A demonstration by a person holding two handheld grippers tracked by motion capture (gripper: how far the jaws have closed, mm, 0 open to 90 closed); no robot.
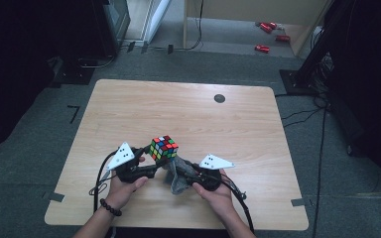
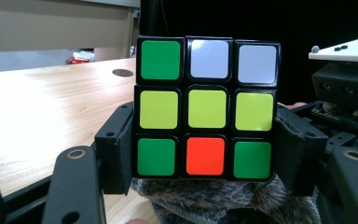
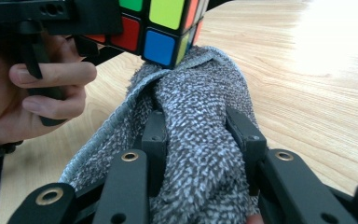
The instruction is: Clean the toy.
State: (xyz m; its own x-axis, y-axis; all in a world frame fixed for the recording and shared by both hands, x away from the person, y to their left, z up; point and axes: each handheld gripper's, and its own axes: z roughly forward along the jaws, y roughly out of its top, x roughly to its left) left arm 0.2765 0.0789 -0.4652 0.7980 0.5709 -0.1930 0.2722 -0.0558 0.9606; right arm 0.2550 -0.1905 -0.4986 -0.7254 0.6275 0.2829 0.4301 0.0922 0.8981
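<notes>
At the near edge of the wooden table (image 1: 129,114), just in front of the person, two hand-held grippers meet over the work. The left gripper (image 1: 151,159) has its jaws closed onto a Rubik's cube (image 1: 163,147), pressing on two opposite side faces low on the cube, so it is held up off the tabletop. In the left gripper view the cube (image 2: 207,108) sits square between the jaws, showing a green, white and white top row, three yellow-green tiles across the middle, and green, orange, green below. The right gripper (image 1: 186,174) is clamped on a bunched grey microfibre cloth (image 1: 176,173); in the right gripper view the cloth (image 3: 200,135) bulges between the jaws and its upper fold touches the cube's lower corner (image 3: 165,35). The work in hand looks like wiping the cube with the cloth.

The cube is likely light, rigid and hard-edged, with smooth glossy tiles that could slip under a loose grip; its layers may also twist if pushed off-centre. Flat opposite faces, taken squarely as now, seem the safest hold, leaving the underside and other faces free for wiping. The cloth is soft, limp and fuzzy: it gives under pressure, so it is best pinched in a thick bunch with a loose fold left forward to rub with.
</notes>
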